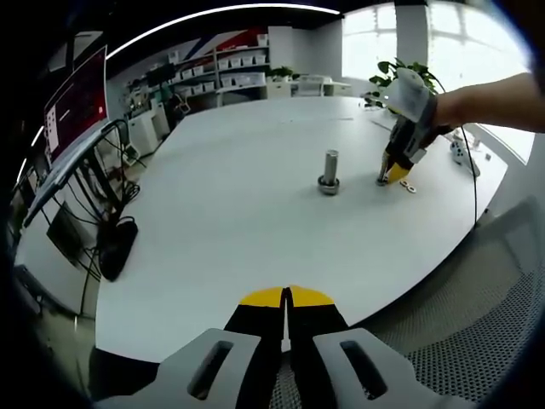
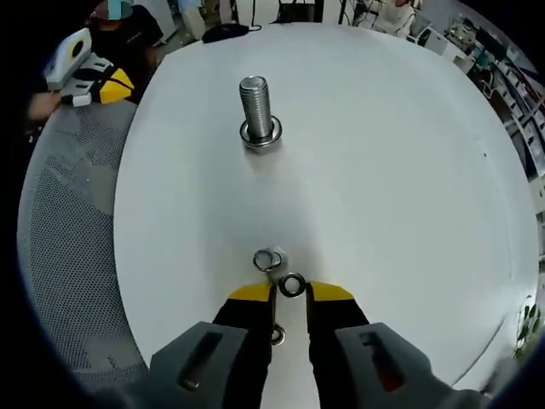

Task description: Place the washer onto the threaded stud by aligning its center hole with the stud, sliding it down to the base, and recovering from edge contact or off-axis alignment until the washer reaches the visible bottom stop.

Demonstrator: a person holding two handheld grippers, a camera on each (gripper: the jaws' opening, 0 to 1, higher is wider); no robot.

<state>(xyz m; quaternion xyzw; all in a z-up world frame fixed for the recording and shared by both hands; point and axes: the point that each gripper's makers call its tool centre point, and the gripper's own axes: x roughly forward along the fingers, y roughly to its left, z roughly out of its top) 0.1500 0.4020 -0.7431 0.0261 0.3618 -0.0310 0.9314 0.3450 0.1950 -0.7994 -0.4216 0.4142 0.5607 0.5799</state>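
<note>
Threaded stud (image 2: pixel 256 106): one, upright on the white table (image 2: pixel 409 170), one washer already seated round its base (image 2: pixel 261 134).
Loose washers: three seen in the right gripper view; two touching, just ahead of the jaw tips (image 2: pixel 269 260), one between the jaw tips (image 2: pixel 292 285).
Right gripper (image 2: pixel 290 292): one, jaws parted, tips low over the table, flanking that washer; grip cannot be told.
Left gripper (image 1: pixel 287 297): one, jaws together, empty, at the table's near edge, well apart from the stud.
Mesh chair (image 2: pixel 68 247): one, beside the table.

White table (image 2: pixel 409 170) (stud (image 2: pixel 256 111), washers (image 2: pixel 271 260)).
</note>
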